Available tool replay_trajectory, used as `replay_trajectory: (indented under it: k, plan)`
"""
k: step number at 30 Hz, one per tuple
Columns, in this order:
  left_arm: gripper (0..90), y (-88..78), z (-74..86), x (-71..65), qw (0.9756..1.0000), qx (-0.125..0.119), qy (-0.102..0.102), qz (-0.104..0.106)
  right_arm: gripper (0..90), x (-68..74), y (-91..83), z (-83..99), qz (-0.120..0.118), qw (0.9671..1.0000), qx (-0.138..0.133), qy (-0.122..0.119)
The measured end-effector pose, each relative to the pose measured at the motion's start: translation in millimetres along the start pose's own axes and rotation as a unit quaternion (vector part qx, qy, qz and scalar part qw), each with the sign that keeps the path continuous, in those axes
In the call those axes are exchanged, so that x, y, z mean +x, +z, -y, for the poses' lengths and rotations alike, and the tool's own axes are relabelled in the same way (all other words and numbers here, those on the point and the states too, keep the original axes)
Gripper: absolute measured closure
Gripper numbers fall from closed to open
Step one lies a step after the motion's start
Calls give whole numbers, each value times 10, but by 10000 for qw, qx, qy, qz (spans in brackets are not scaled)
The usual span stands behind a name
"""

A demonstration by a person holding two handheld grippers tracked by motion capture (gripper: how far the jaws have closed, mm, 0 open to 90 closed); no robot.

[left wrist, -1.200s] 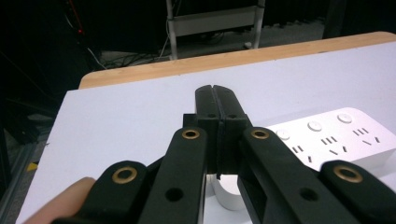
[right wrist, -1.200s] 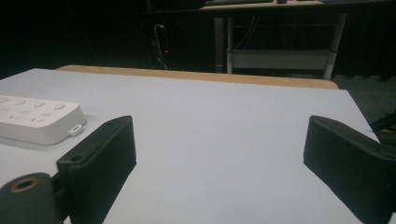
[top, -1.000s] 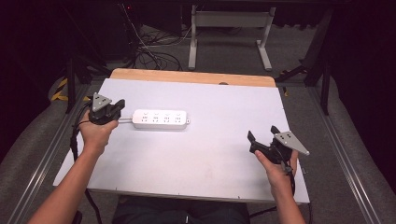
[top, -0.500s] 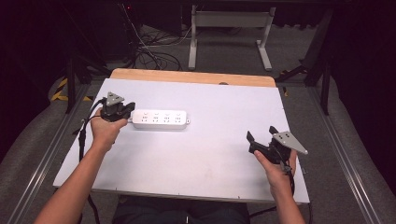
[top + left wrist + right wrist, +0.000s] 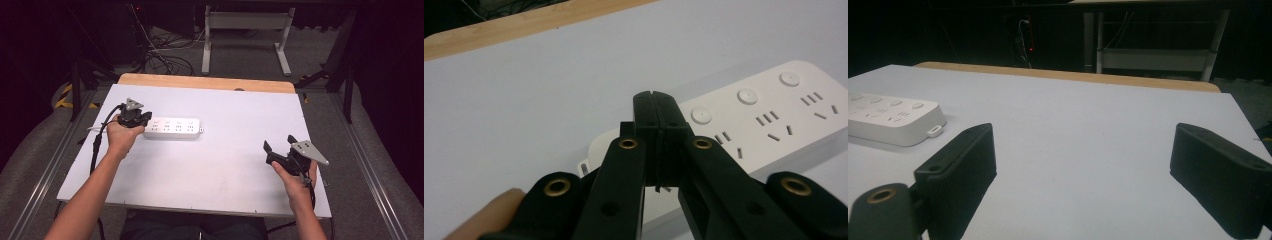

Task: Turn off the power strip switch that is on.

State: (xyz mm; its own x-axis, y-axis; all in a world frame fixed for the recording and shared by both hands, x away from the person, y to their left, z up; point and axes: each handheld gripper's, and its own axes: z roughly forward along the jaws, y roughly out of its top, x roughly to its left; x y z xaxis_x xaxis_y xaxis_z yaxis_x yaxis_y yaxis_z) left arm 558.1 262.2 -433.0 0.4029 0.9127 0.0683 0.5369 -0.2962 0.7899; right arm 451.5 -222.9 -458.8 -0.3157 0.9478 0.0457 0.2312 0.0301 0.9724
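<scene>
This looks like a lab or recording studio set up for data capture. A white table [image 5: 210, 165] with a wooden far edge [image 5: 205, 82] stands alone on grey carpet, walled in by black curtains. Metal rails [image 5: 47, 165] run along the floor on both sides. Behind the table, loose cables [image 5: 165, 52] lie tangled on the floor beside the grey legs of a metal stand [image 5: 245, 40].

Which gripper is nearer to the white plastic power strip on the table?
Left. The left gripper, jaws shut, sits at the left end of the white plastic power strip. The right gripper, jaws open, is far off toward the table's near right corner.
</scene>
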Motion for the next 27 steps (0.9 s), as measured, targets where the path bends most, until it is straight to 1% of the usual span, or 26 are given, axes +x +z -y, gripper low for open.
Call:
replay_trajectory:
  k: [2,3,4,6,7,9,11,14,15,18,22,23,24,25,26,27]
  plan:
    - [900,56,-18,-8,9999,126,25,14,116,0,2,1,-8,10000,9,3]
    - [900,56,-18,-8,9999,126,25,14,115,1,3,0,-9,10000,6,-6]
    - [900,114,-32,-19,9996,263,18,30,115,3,2,-1,-14,10000,3,-2]
    - [900,174,-40,-29,9990,445,66,60,116,6,0,-2,-22,10000,-4,11]
    - [900,201,-43,-35,9989,459,88,52,116,6,-1,-2,-24,10000,-3,14]
    - [900,232,-55,-37,9986,520,87,107,116,4,-1,-1,-30,10000,2,10]
    - [899,257,-68,-47,9980,603,139,99,117,1,0,1,-31,10000,6,15]
    - [900,283,-85,-33,9981,591,163,20,117,1,-1,1,-41,10000,12,12]
    - [900,293,-86,-29,9983,570,89,24,117,3,0,1,-42,10000,3,17]
    - [900,343,-74,-21,9979,637,60,30,117,11,-3,0,-60,10000,13,19]
    - [900,383,-51,-16,9974,711,99,-10,117,10,-6,2,-58,10000,23,20]
    - [900,381,-49,-3,9974,706,136,-8,117,9,-6,3,-58,10000,27,20]
    - [899,382,-46,-2,9975,702,82,32,117,7,-6,4,-54,10000,29,20]
    - [899,382,-46,-2,9975,702,82,32,117,5,-7,4,-50,10000,29,22]
    - [900,392,-38,10,9972,718,76,203,117,6,-8,3,-49,10000,16,43]
    - [899,396,-35,18,9969,722,117,280,117,5,-10,2,-53,10000,15,31]
